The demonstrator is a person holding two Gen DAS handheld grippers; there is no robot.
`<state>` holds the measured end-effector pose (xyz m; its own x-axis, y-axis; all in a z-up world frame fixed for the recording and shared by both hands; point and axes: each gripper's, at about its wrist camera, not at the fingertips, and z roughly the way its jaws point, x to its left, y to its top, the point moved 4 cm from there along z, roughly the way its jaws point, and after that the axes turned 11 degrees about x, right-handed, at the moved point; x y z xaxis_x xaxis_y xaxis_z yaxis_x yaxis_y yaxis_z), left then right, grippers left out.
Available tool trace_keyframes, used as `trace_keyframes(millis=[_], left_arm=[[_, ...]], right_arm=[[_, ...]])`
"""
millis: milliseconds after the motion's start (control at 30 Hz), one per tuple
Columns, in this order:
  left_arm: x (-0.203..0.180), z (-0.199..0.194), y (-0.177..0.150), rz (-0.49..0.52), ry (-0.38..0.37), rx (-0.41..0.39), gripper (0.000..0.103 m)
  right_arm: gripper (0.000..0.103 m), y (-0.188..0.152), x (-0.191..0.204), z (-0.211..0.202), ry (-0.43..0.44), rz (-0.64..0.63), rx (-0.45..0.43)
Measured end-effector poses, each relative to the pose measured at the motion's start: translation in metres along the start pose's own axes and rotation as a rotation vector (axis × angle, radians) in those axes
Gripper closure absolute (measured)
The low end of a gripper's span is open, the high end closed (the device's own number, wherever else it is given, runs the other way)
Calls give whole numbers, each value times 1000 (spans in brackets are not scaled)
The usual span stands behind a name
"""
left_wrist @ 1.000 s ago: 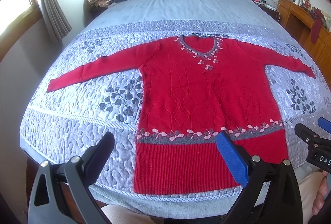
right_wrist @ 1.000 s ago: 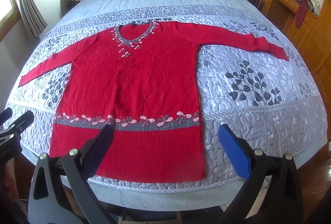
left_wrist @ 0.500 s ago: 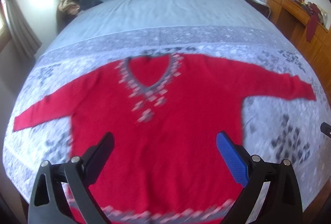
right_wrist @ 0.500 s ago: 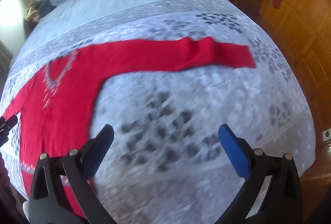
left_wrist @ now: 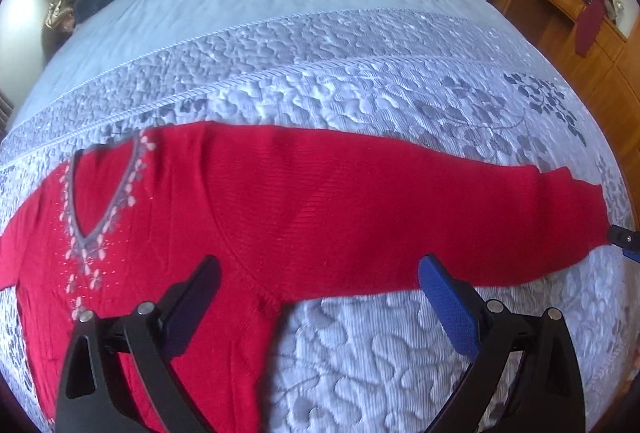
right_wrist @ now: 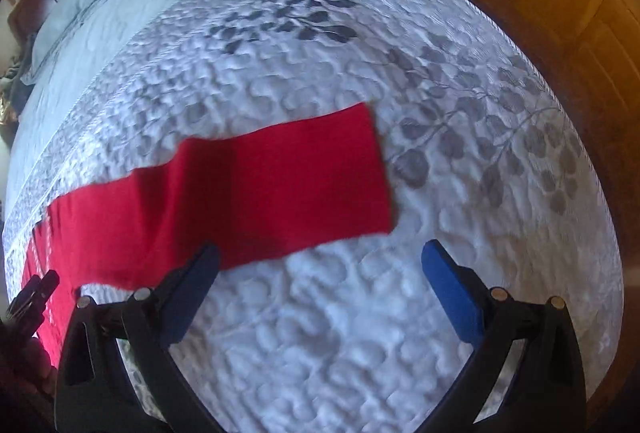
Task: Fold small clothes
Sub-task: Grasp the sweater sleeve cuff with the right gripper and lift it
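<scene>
Red sweater [left_wrist: 320, 201] flat on bedspread [left_wrist: 360, 81]

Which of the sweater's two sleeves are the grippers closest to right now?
The sleeve stretching toward the wooden cabinets. Both open grippers, left and right, hover near it; its cuff fills the right view. The other sleeve is barely visible.

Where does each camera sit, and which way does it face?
Left wrist: on the left hand-held gripper, open, over the red sweater, facing its armpit and sleeve; right hand-held gripper's tip at right edge.
Right wrist: on the right hand-held gripper, open, facing the sleeve cuff; other gripper at left edge.
Shared: sleeve, quilted bedspread.
</scene>
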<state>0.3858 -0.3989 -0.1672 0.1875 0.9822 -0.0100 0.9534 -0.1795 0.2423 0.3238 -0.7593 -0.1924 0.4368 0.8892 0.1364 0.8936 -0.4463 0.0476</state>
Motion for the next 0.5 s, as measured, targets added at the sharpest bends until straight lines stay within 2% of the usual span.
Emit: trace_keyframes(millis=[67,133,200,233,267,300,333,433,500], left_arm=[[-3,6,4,5,16,-10,4],[-1,10,5,7,31,-11,4],[6,11,4,6,42,-12,4],[10,12,4,3,48,-11,4],[15,13,3,-2,52,-8,4],[22,13,3,-11,51,-3,4],[29,13,2,-19,52,4,4],[52,9,-2,-40,74,1,4],[72,5,-6,-54,81,2,4]], right_arm=[[6,6,-6,8,41,2,24],[21,8,-10,13,57,18,42],[52,10,-16,14,29,39,37],[59,11,-18,14,37,39,31],[72,10,-19,12,53,38,29],[93,8,-19,10,65,39,29],[100,7,-19,7,82,39,27],[101,1,-11,-13,103,26,-23],[101,-5,8,-31,147,-6,-60]])
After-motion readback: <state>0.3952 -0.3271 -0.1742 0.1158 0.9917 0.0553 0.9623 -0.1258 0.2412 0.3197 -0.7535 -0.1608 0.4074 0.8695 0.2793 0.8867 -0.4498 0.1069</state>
